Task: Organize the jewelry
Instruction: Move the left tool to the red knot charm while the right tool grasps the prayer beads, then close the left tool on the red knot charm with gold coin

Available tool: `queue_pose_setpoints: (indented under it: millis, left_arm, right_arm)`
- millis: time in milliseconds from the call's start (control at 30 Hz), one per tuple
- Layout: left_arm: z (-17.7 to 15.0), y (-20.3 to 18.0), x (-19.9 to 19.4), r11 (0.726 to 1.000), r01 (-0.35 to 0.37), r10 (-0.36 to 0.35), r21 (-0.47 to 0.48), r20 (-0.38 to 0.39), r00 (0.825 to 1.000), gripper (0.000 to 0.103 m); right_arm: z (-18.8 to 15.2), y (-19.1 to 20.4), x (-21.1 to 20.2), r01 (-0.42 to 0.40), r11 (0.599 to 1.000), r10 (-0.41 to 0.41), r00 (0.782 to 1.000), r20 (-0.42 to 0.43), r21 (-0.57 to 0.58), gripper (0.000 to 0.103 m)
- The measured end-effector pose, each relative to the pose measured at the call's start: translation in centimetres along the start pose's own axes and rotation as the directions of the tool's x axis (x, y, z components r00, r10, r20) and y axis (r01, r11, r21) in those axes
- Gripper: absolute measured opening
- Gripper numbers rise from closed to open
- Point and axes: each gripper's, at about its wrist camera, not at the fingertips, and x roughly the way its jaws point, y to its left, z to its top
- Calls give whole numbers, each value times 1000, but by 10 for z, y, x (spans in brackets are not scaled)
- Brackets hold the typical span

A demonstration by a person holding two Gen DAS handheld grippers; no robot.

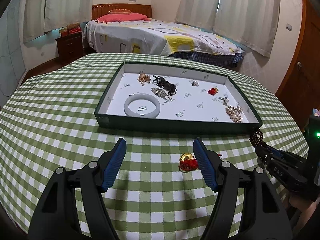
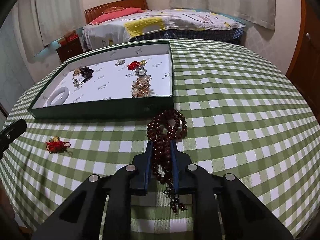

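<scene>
Your right gripper [image 2: 161, 146] is pinching the dark bead necklace [image 2: 167, 128] just off the tray's [image 2: 100, 113] near corner; your left gripper [image 1: 160, 150] hangs spread over the worktop [image 1: 60, 120], the red-and-gold charm [image 1: 187, 161] beside its right finger.

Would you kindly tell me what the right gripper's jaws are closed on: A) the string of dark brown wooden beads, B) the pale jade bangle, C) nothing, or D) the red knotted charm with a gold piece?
A: in the right wrist view the right gripper has its jaws pressed against the string of dark brown wooden beads.
</scene>
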Motion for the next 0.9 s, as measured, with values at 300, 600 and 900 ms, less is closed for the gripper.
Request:
queue_pose_setpoints:
  millis: [300,600,900]
  left_arm:
    - [-9,-14,11,1000,4,-3,21,-43,999,68]
    - [-13,-33,29,998,14,-9,66,-71,997,68]
    - [-15,-41,45,995,58,-47,85,-127,991,49]
  right_arm:
    - [-2,-8,-21,19,1000,-19,998,62,-7,11]
    - [2,-32,-34,17,998,-23,995,97,57,11]
    - [2,-35,-35,4,997,-11,995,102,71,11]
